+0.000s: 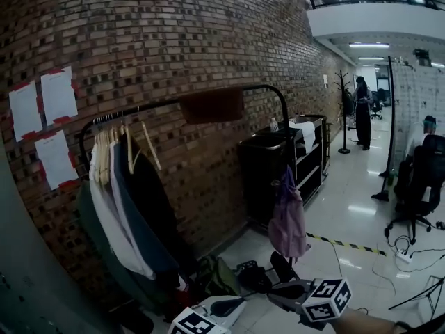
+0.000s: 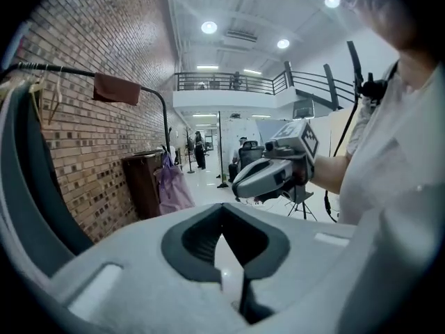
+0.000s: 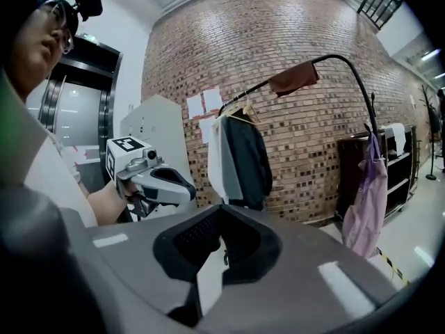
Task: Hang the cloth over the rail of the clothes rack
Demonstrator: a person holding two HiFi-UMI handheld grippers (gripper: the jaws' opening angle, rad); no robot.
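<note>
Rust-brown cloth (image 1: 212,106) hangs folded over the rail (image 1: 156,104) of the clothes rack (image 1: 284,127), about midway between the loaded hangers and the bend where the bar curves down to the right-hand post. Its long edge runs along the rail, which climbs gently from left to right in the head view. By the look of it, the hanging is done.

Both claws sit low at the bottom of the head view, well below the cloth and well apart from it. The left claw (image 2: 224,221) has its jaws together with nothing between them, and so does the right claw (image 3: 221,214). The left one lies more nearly under the cloth and seems the closer of the two, should the drape need straightening; any such reach would go up and forward.

Shirts and a dark jacket (image 1: 122,193) crowd the rail's left end, and a lilac bag (image 1: 287,221) dangles by the post. Behind it stands a black cart (image 1: 268,176) against the brick wall (image 1: 174,33). Shoes and bags (image 1: 233,277) clutter the floor under the rack.
</note>
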